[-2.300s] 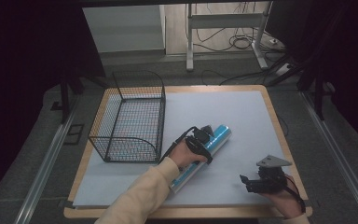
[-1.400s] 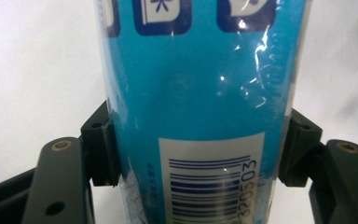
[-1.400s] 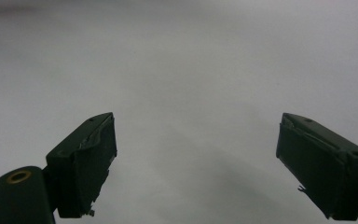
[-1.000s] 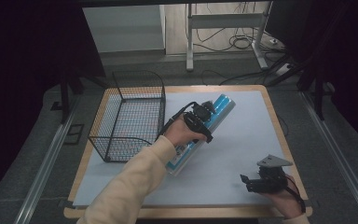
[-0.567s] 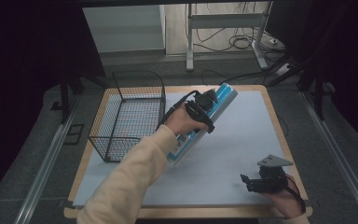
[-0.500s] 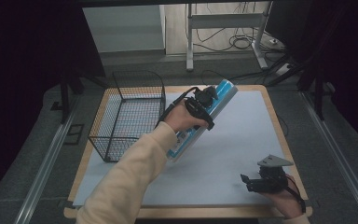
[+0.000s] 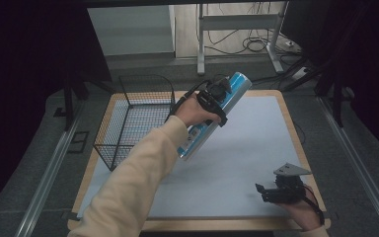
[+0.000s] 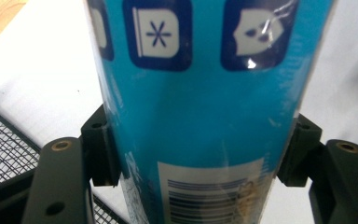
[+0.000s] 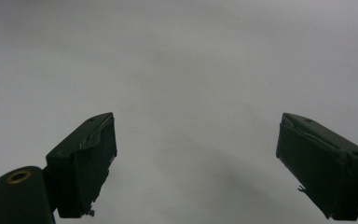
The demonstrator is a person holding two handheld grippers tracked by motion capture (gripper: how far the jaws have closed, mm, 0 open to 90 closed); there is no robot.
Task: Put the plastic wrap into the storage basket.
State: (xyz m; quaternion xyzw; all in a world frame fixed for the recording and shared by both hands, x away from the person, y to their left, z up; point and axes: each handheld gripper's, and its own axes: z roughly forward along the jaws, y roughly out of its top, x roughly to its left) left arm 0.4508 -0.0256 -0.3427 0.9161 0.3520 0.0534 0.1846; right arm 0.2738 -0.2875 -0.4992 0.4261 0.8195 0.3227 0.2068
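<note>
A long blue tube point(image 7: 212, 116) is clamped between the jaws of the left gripper point(image 7: 216, 94), which is carried in the person's left hand point(image 7: 193, 111). In the high view the tube is seen lifted off the table point(image 7: 237, 148) and tilted, its upper end pointing toward the far edge and its lower end hanging over the pale mat nearer the middle. In the left gripper view the tube point(image 8: 200, 107) is pressed from both sides by the black pads, with dark blue icon squares on its upper part and a white barcode panel lower down.

A black wire basket point(image 7: 128, 118) is set on the far left corner of the table, just beside the raised tube. Nothing is seen lying inside it; its mesh floor is bare. A corner of the same mesh point(image 8: 4, 149) is caught at the lower left of the left gripper view.

The right gripper point(image 7: 269, 192) is held low near the near right corner of the table, well apart from the tube and the basket. In the right gripper view its jaws are spread wide over the bare mat point(image 9: 182, 70), with nothing between them.
</note>
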